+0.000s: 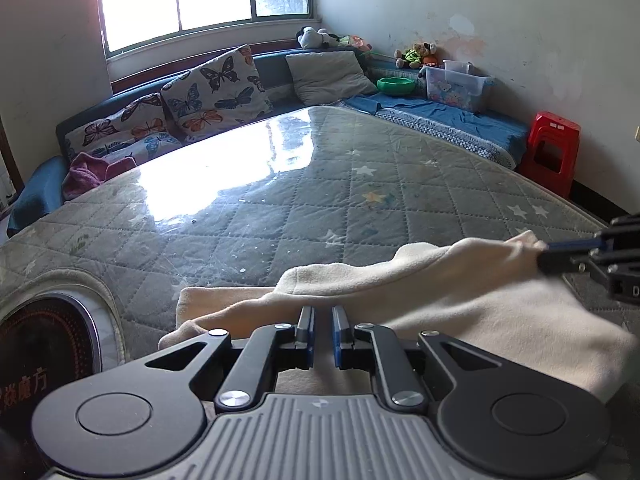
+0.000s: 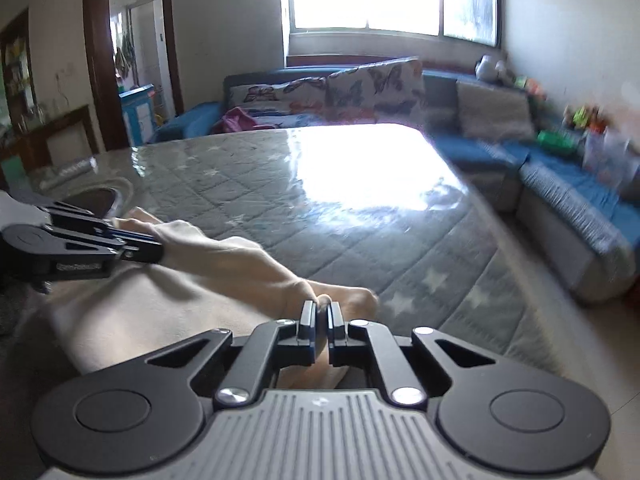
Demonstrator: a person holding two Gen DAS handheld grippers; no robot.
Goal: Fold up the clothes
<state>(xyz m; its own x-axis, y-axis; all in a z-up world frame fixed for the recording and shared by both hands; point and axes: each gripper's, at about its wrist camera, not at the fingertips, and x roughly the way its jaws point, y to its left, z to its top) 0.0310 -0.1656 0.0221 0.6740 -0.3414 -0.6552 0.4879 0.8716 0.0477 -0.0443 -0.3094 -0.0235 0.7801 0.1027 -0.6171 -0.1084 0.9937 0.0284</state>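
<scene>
- The cream, soft fleece garment (image 1: pixel 460 300) lies bunched at the near edge of the grey quilted mattress with pale stars (image 1: pixel 280 200), at six o'clock of the bed in both wrist views.
- The left gripper (image 1: pixel 323 322) has its blue-padded fingers drawn close, a narrow gap showing between them and cloth lying right under the tips. In the right wrist view it (image 2: pixel 154 246) reaches in from nine o'clock and appears clamped on a raised fold of the garment (image 2: pixel 224 264).
- The right gripper (image 2: pixel 322 316) is closed on a pinch of the same cream cloth; seen from the left wrist it (image 1: pixel 540 256) enters at three o'clock, gripping the lifted edge.
- The held edge runs as a taut ridge from nine to three o'clock between the two grippers, so the garment's long axis lies crosswise to both.
- Judgement: both hands are equally engaged, one at each end; the coming fold likely turns on carrying this ridge together toward twelve o'clock, over the open mattress.
- Risk: uneven travel would skew the fold.
</scene>
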